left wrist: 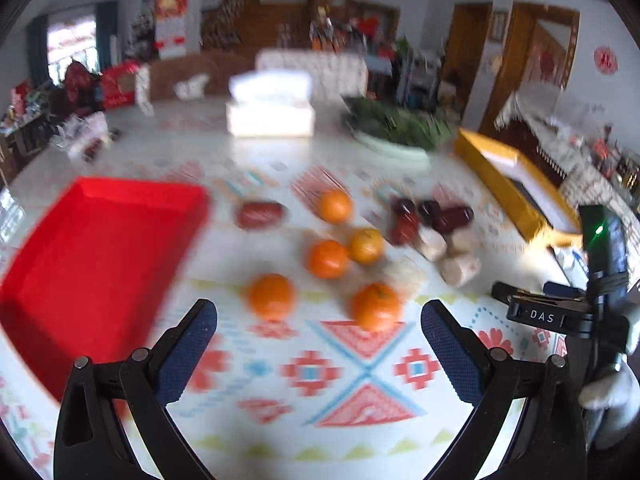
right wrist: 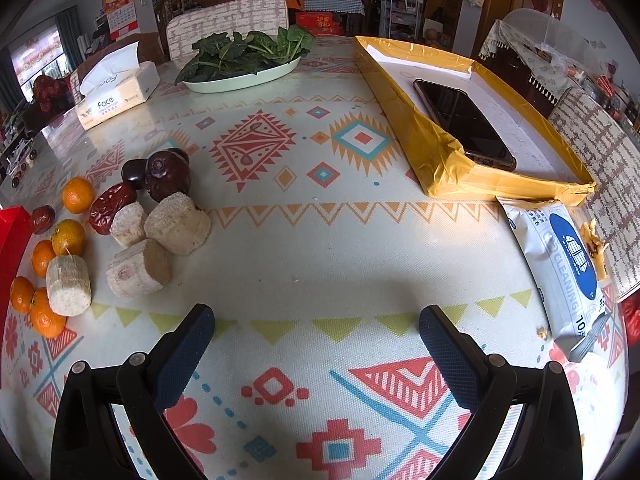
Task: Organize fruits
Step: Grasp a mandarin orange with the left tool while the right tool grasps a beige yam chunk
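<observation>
Several small oranges (left wrist: 272, 295) lie on the patterned tablecloth, just beyond my open, empty left gripper (left wrist: 319, 316). A red tray (left wrist: 96, 256) lies to their left. Dark red dates (left wrist: 432, 216) and pale cut sugarcane pieces (left wrist: 456, 266) lie behind them to the right. In the right wrist view the oranges (right wrist: 44, 316), dates (right wrist: 110, 208), dark water chestnuts (right wrist: 166, 176) and cane pieces (right wrist: 138, 268) sit far left. My right gripper (right wrist: 316, 322) is open and empty over bare cloth. The left wrist view is motion-blurred.
A yellow-taped box (right wrist: 432, 160) holding a phone (right wrist: 464, 124) stands at the right. A wet-wipes pack (right wrist: 568, 264) lies near the right edge. A plate of greens (right wrist: 244, 76) and a tissue box (right wrist: 116, 96) stand at the back. The other gripper's body (left wrist: 600, 304) shows right.
</observation>
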`<state>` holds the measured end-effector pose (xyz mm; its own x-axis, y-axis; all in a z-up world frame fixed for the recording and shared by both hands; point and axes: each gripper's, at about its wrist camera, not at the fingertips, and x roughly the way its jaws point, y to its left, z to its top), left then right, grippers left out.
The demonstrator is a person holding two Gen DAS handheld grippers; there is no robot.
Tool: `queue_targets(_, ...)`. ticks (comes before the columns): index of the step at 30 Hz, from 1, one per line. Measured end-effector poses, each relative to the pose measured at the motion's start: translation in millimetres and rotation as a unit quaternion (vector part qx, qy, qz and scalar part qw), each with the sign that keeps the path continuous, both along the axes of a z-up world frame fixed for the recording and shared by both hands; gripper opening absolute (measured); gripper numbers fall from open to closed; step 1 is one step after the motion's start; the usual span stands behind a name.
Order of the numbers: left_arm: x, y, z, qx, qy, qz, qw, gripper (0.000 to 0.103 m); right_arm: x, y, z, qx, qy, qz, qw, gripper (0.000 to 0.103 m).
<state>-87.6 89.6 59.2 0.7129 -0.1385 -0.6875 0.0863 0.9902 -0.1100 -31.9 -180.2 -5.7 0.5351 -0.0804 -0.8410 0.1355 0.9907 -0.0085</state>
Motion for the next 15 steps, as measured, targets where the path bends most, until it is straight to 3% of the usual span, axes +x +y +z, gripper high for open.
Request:
queue_targets(3, -14, 31, 9, 0.01, -0.01, 0.011, 0.9998, 0.102, -3, -1, 1, 0.005, 0.012, -0.011, 1.0, 0.102)
queue_targets(5, -21, 50, 12, 0.006, -0.015, 0.016, 0.9997, 0.102, -9, -2, 8, 0.028, -0.004, -0.008, 1.0, 0.09)
queue_targets(7, -25, 64, 14, -0.008, -0.017, 0.016, 0.9997, 0.101, -16, 0, 18, 0.061, -0.031, 0.007, 0.998, 0.087)
queue_targets(9, -24, 72, 16, -0.017, -0.019, 0.015, 0.9996, 0.091, -19, 9, 27, 0.076, -0.051, 0.027, 0.995, 0.082)
queue_targets(11, -20, 73, 13, -0.041, -0.012, -0.003, 0.9991, 0.065, -17, 21, 32, 0.091, -0.059, 0.054, 0.993, 0.075)
queue_targets(12, -18, 71, 11, -0.047, -0.007, -0.01, 0.9988, 0.059, -15, 27, 32, 0.096, -0.059, 0.065, 0.992, 0.072)
queue_targets(13, -15, 66, 7, -0.051, 0.001, -0.02, 0.9985, 0.054, -12, 34, 31, 0.1, -0.056, 0.075, 0.991, 0.068)
queue_targets(15, -9, 55, 0, -0.046, 0.011, -0.035, 0.9983, 0.054, -4, 46, 25, 0.1, -0.044, 0.084, 0.99, 0.064)
